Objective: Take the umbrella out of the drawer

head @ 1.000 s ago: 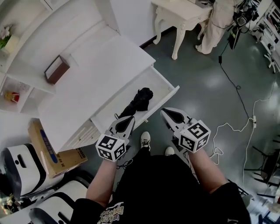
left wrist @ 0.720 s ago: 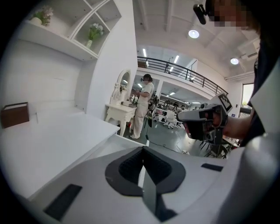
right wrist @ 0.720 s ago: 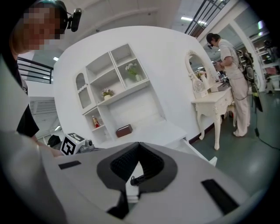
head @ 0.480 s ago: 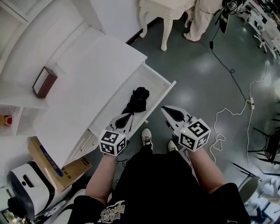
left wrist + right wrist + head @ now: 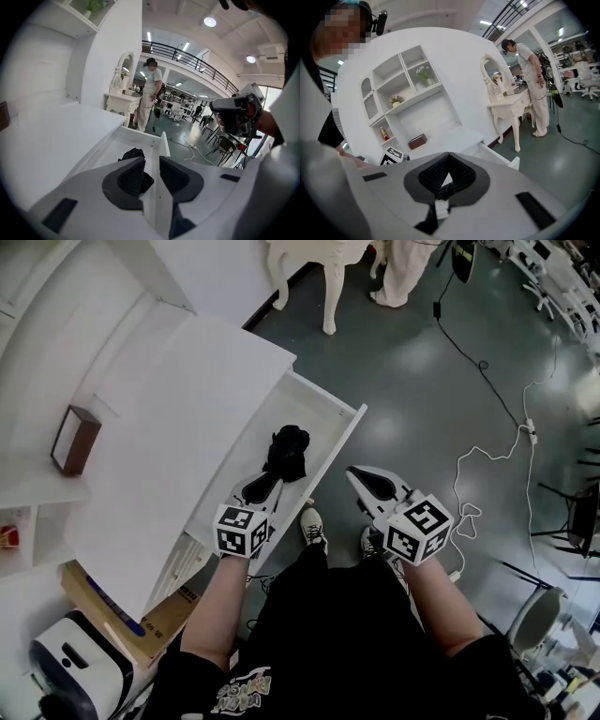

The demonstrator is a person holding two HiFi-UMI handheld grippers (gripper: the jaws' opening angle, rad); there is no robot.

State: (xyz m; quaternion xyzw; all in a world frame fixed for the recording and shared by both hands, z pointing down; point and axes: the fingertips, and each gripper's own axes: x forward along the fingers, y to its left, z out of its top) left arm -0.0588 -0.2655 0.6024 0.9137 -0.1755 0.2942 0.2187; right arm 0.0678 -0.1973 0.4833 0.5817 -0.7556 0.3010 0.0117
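Observation:
A black folded umbrella (image 5: pixel 286 450) lies bunched in the open white drawer (image 5: pixel 330 457) of a white desk. My left gripper (image 5: pixel 265 486) hangs over the drawer's near end, just short of the umbrella. Its jaws are opening, with a narrow gap and nothing between them. In the left gripper view the umbrella (image 5: pixel 133 154) shows past the left jaw, and the drawer's front wall (image 5: pixel 163 143) runs ahead through the gap of the left gripper (image 5: pixel 151 163). My right gripper (image 5: pixel 367 486) is shut and empty, out over the floor to the right of the drawer. Its tips meet in the right gripper (image 5: pixel 449 155) view.
The white desk top (image 5: pixel 169 409) carries a small brown box (image 5: pixel 73 439). A cardboard box (image 5: pixel 127 615) and a white appliance (image 5: pixel 75 667) stand beside the desk. A cable (image 5: pixel 487 470) trails over the grey floor. A person (image 5: pixel 151 96) stands at a white dressing table (image 5: pixel 123 101).
My left gripper has sunk toward the drawer and closer to the umbrella, and its jaws have parted slightly. The right gripper dipped a little and stays shut.

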